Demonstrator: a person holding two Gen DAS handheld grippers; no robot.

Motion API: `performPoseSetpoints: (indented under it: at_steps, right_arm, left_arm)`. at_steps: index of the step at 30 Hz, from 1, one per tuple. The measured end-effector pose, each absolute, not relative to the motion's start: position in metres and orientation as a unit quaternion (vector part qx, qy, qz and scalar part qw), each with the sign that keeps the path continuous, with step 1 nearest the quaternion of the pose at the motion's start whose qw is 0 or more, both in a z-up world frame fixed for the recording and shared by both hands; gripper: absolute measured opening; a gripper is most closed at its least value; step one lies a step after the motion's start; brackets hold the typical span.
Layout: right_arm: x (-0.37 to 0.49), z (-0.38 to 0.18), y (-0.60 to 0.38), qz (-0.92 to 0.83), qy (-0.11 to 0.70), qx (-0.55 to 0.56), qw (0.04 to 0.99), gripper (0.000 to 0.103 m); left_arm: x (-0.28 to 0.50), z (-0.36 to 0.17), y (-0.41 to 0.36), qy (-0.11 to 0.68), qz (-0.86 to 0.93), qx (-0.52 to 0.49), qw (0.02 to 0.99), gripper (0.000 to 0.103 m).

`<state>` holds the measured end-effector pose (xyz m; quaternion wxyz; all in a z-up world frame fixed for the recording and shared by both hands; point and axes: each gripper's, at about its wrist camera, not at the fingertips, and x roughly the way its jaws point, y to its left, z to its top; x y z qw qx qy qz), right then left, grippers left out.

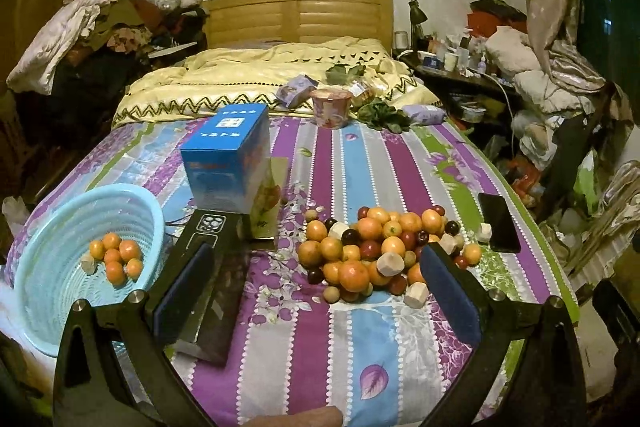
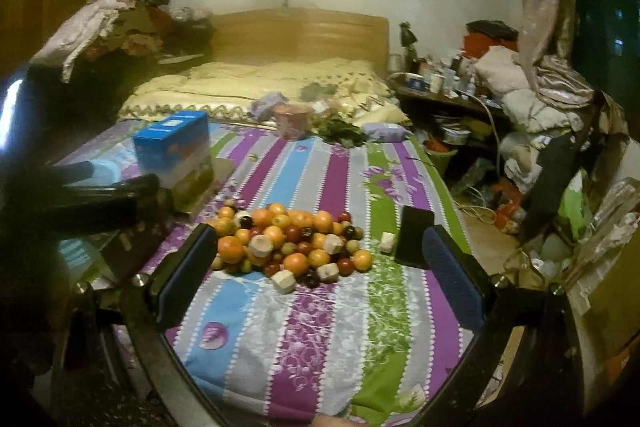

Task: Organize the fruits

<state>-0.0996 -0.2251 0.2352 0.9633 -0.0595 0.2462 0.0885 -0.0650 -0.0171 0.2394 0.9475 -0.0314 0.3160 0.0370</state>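
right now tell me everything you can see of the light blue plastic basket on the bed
The light blue plastic basket is round, with slotted, ribbed walls. It sits at the left of the striped bedsheet, tipped so its opening faces the camera. Inside lie about six small orange fruits bunched together and one pale whitish chunk touching them. A dark flat box lies right beside its right rim. The right wrist view shows only a blurred blue sliver of it.

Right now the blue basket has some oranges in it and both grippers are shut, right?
Not quite. The basket does hold some oranges, but both grippers are open: the left gripper in the left wrist view, the right gripper in the right wrist view.
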Motion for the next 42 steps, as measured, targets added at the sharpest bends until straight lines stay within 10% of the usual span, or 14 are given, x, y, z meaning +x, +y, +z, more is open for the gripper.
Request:
performPoseSetpoints:
  at_steps: [42]
  right_arm:
    - [-0.104, 0.237, -0.195, 0.144, 0.268, -0.039, 0.952, 0.103]
  left_arm:
    - [-0.073, 0.241, -0.004, 0.335, 0.044, -0.048, 0.940, 0.103]
